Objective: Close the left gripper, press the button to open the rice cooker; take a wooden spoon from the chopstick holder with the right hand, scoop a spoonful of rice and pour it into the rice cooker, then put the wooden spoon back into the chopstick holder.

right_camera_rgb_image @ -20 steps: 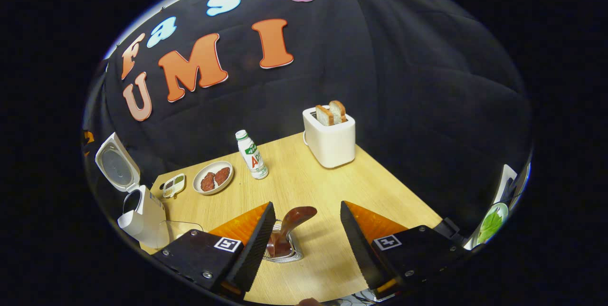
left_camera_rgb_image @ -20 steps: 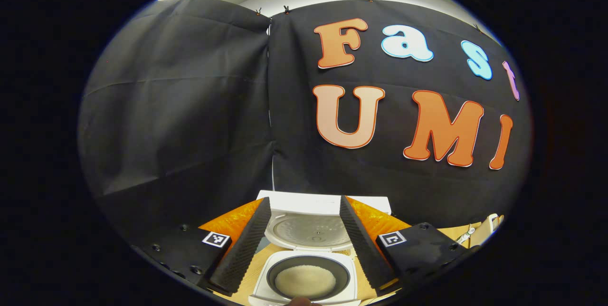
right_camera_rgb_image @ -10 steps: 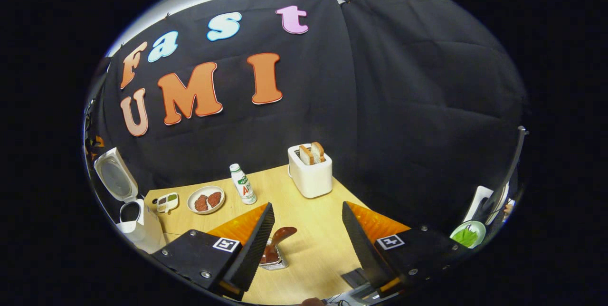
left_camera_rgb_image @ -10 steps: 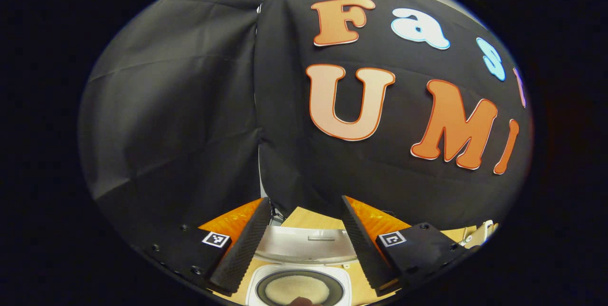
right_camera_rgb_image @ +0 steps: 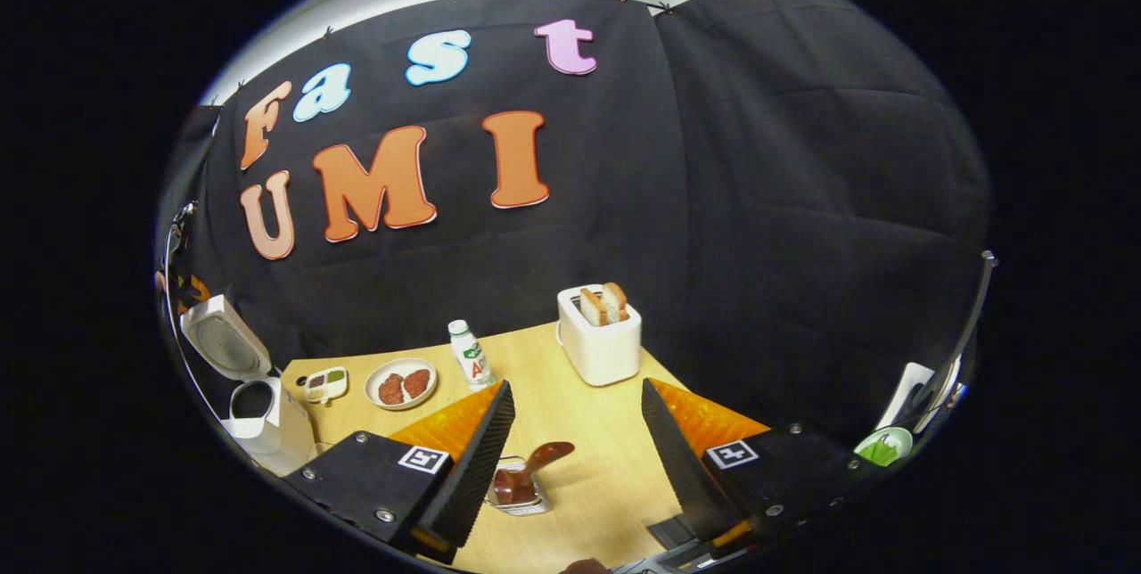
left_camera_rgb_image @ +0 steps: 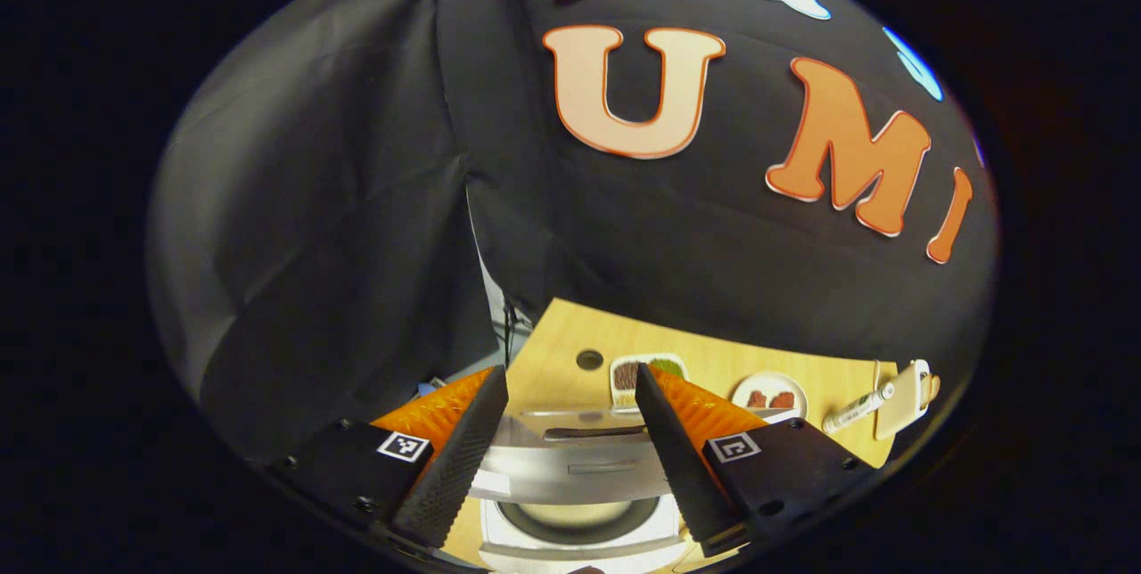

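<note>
The white rice cooker (left_camera_rgb_image: 579,538) sits right under my left gripper (left_camera_rgb_image: 569,373), which is open with nothing between its fingers. Its raised lid (left_camera_rgb_image: 570,467) shows edge-on between them, shading the inner pot (left_camera_rgb_image: 579,516). In the right gripper view the cooker (right_camera_rgb_image: 263,409) stands at the table's far left with its lid (right_camera_rgb_image: 223,342) up. The wooden spoon (right_camera_rgb_image: 535,467) leans in the metal chopstick holder (right_camera_rgb_image: 517,494), just ahead of my open right gripper (right_camera_rgb_image: 578,387) and near its left finger, untouched.
On the wooden table (right_camera_rgb_image: 570,360) stand a white toaster (right_camera_rgb_image: 599,338) with bread, a small bottle (right_camera_rgb_image: 470,354), a plate of patties (right_camera_rgb_image: 401,382) and a small divided dish (right_camera_rgb_image: 323,382). A green bowl (right_camera_rgb_image: 882,446) sits off the table's right edge.
The left gripper has moved forward over the cooker, so the lid now shows edge-on and the table behind it appears. The right gripper drew back a little; the spoon stays in the holder.
</note>
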Motion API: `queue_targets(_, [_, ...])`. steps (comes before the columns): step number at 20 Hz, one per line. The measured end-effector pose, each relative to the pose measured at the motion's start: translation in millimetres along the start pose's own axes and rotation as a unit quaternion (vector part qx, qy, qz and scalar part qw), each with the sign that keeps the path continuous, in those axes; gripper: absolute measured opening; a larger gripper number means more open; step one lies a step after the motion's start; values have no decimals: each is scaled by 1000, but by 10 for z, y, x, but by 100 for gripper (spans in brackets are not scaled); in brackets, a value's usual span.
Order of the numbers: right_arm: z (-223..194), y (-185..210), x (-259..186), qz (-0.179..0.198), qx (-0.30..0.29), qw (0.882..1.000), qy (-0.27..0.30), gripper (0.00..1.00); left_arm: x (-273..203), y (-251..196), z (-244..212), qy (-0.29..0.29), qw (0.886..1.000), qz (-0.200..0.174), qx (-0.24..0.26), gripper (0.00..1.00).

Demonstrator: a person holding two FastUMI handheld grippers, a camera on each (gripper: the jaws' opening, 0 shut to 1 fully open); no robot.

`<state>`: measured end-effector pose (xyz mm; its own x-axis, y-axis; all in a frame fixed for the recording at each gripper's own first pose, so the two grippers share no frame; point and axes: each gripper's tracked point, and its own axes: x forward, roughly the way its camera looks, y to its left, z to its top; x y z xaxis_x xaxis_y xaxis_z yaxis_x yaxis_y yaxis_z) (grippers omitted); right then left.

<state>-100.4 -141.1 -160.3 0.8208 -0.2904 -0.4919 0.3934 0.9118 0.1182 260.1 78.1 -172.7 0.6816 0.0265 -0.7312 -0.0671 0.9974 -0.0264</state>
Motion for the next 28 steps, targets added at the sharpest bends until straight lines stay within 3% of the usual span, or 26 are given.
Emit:
queue_targets(2, [-78, 160, 113, 24, -4, 1000, 10, 90, -95, -124, -474, 34, 999, -18, 3, 99])
queue_targets(5, [-134, 378, 233, 54, -7, 998, 21, 90, -142, -113, -1059, 61, 998, -8, 11, 100])
queue_targets(6, [-145, 440, 259, 64, -8, 998, 23, 89, -147, -102, -1227, 72, 997, -5, 11, 95])
queue_targets(7, [-171, 489, 280, 71, -11, 997, 25, 89, -156, -113, -1411, 85, 996, 0, 7, 100])
queue_targets(8, [-195, 532, 312, 78, -14, 997, 26, 89, -140, -107, -1588, 99, 995, 4, 5, 96])
queue_targets(11, [-281, 629, 342, 94, -15, 995, 33, 89, -59, -30, -2142, 147, 989, 20, 8, 100])
queue_targets(12, [-307, 635, 349, 97, -16, 995, 35, 89, 55, -6, -2150, 121, 992, 23, 7, 100])
queue_targets(16, [-266, 752, 339, 115, -20, 993, 31, 89, -201, -113, -2161, 125, 992, 17, -3, 99])
queue_targets(21, [87, 1077, 292, 141, -44, 989, -17, 89, -716, -439, -1695, -11, 999, -16, 39, 96])
queue_targets(23, [296, 1270, 227, 156, -54, 985, -49, 89, -1037, -598, -1462, -79, 995, -25, 62, 100])
queue_targets(25, [481, 1466, 169, 172, -68, 980, -80, 89, -1375, -688, -1282, -140, 987, -31, 75, 95])
queue_targets(26, [546, 1575, 121, 182, -74, 976, -93, 89, -1531, -749, -1211, -166, 983, -35, 74, 100])
queue_targets(28, [686, 1789, 16, 206, -73, 969, -116, 89, -1814, -860, -1123, -210, 974, -40, 78, 95])
